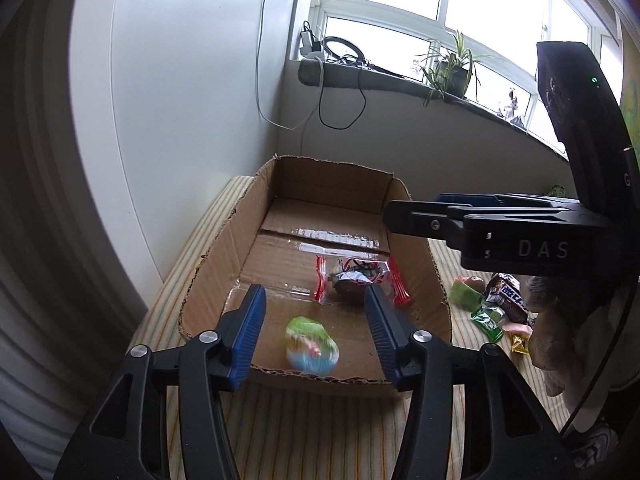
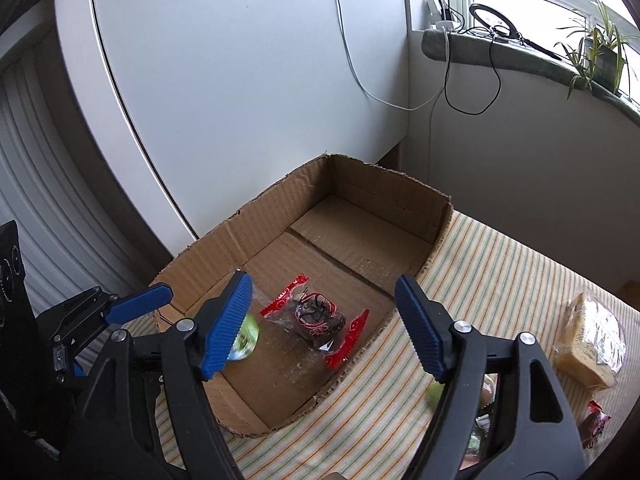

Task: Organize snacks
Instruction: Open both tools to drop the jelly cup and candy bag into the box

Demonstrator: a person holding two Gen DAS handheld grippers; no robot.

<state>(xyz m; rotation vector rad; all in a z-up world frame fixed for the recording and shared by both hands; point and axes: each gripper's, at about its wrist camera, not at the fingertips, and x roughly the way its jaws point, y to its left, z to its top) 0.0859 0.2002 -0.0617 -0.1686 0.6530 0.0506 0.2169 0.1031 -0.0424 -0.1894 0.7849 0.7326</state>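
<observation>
A shallow cardboard box [image 1: 212, 256] [image 2: 276, 208] lies on a striped cloth. Inside it is a clear packet with red ends and a dark snack [image 1: 354, 278] [image 2: 318, 316]. A green and blue wrapped snack [image 1: 312, 346] is blurred between and below the fingers of my left gripper [image 1: 316, 330], over the box's near end; it also shows in the right wrist view [image 2: 246, 338]. My left gripper is open and empty. My right gripper [image 2: 324, 324] is open and empty above the box's right side; it also shows from the side in the left wrist view [image 1: 400, 216].
Loose snacks lie on the cloth right of the box: green packets [image 1: 486, 318], a dark bar [image 1: 508, 296], a yellow one [image 1: 520, 344]. A wrapped cake block [image 2: 592, 344] and a red packet [image 2: 598, 424] lie at the right. A white wall and windowsill stand behind.
</observation>
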